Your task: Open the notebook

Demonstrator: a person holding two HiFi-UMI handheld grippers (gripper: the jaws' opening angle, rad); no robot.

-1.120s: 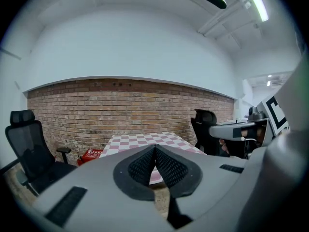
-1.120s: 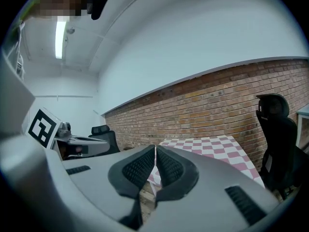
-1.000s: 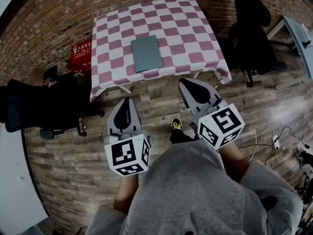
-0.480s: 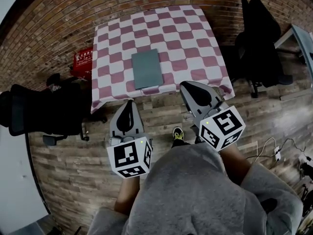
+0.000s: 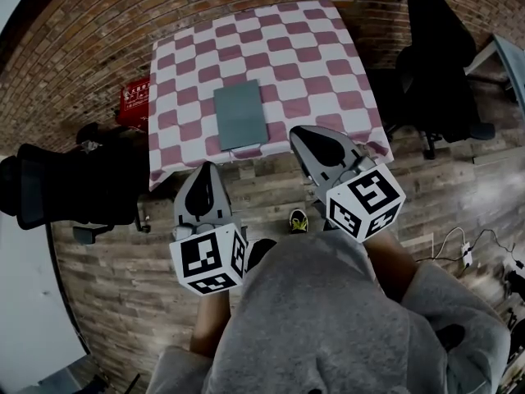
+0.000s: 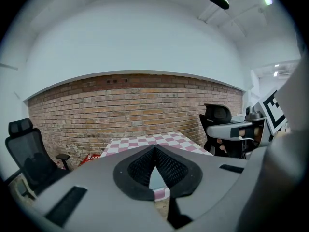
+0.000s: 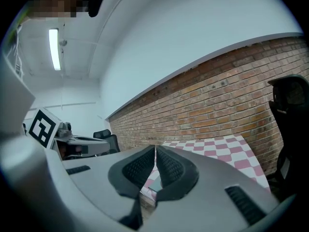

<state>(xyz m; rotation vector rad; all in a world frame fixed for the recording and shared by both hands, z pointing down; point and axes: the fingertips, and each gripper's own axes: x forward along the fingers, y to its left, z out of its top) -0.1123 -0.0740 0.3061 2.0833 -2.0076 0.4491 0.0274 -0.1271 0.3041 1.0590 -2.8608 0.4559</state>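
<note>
A closed grey notebook [image 5: 240, 115] lies flat on the pink-and-white checked tablecloth [image 5: 312, 64], near the table's front edge. My left gripper [image 5: 206, 167] is shut and empty, over the wooden floor just short of the table's front left. My right gripper [image 5: 297, 131], also shut and empty, has its tip over the front edge, right of the notebook. In the left gripper view the pads [image 6: 145, 166] meet at the tip, and a sliver of the notebook [image 6: 155, 178] shows below them. In the right gripper view the gripper [image 7: 155, 148] points at the cloth [image 7: 227, 149].
A brick wall [image 5: 98, 23] runs behind the table. Black office chairs stand at the left [image 5: 66, 187] and the right [image 5: 435, 56]. A red box [image 5: 135, 97] sits on the floor by the table's left side. Cables [image 5: 459, 245] lie at the right.
Both grippers have moved forward towards the table. The right tip now reaches over its front edge, and the notebook sits closer to both grippers. Both stay shut.
</note>
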